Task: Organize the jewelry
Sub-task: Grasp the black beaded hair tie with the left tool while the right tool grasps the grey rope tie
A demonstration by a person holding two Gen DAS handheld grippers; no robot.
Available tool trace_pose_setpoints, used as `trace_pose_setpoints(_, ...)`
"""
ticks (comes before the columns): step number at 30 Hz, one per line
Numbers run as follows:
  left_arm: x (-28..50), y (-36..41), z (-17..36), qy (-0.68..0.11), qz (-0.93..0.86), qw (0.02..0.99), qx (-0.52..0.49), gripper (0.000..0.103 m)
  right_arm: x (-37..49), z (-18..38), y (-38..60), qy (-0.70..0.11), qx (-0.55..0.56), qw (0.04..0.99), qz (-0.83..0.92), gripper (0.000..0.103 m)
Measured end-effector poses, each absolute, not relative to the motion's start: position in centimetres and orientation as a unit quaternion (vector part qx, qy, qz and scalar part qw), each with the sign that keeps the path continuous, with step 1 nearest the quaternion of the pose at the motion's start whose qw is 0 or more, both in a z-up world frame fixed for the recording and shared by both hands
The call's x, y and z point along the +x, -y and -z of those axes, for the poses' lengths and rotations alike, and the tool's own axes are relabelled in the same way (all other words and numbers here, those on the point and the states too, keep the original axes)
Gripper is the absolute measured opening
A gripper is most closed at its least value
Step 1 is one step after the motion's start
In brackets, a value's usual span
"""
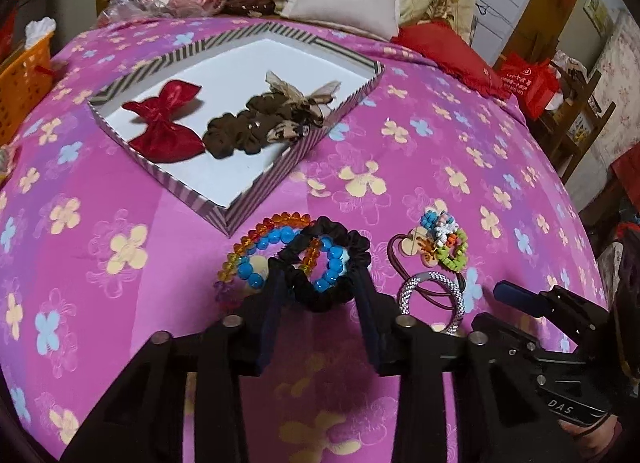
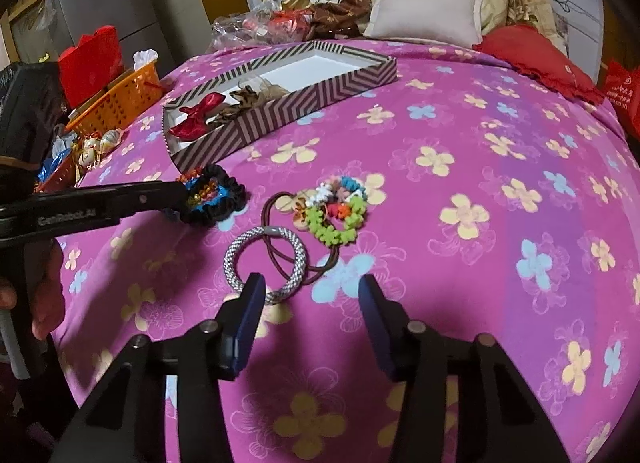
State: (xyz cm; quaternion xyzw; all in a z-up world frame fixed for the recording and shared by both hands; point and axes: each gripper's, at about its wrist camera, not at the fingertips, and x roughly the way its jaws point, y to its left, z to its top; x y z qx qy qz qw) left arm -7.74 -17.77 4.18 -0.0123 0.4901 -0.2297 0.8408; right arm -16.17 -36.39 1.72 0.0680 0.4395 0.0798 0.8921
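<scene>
Left gripper (image 1: 318, 263) astride black scrunchie (image 1: 326, 263), perhaps touching.

White lettering "GenRobot.AI" runs along the side of the left gripper (image 2: 182, 199), on its black arm at the left of the right wrist view. On the right gripper (image 1: 516, 299), low at the right of the left wrist view, a small plate on the black body reads "DAS". The red bag (image 1: 528, 81) at the far right, beyond the bed, carries a round white logo and lines of white print, too small and blurred to read.
</scene>
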Motion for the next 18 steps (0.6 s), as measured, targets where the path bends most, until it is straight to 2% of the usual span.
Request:
trace_pose_setpoints(4,-7.1,18.3,-3.6,-0.489,0.231,0.841,-0.003,0.0,-16.0,-1.5,36.1,-0.441,0.071,0.89,-0.092,0.051)
trace_pose_setpoints(9,-6.5,18.3,-3.2,-0.492,0.226,0.841,0.001,0.0,-15.8,-1.2,35.1,-0.444,0.063,0.888,-0.104,0.049)
trace_pose_setpoints(14,-6.8,17.5,-3.8,-0.479,0.23,0.847,-0.008,0.0,-15.5,-1.0,34.4,-0.446,0.051,0.887,-0.108,0.024)
trace_pose_setpoints(18,-7.3,17.2,-4.4,-0.471,0.242,0.848,-0.014,0.0,-15.0,-0.5,34.3,-0.451,0.059,0.885,-0.101,0.024)
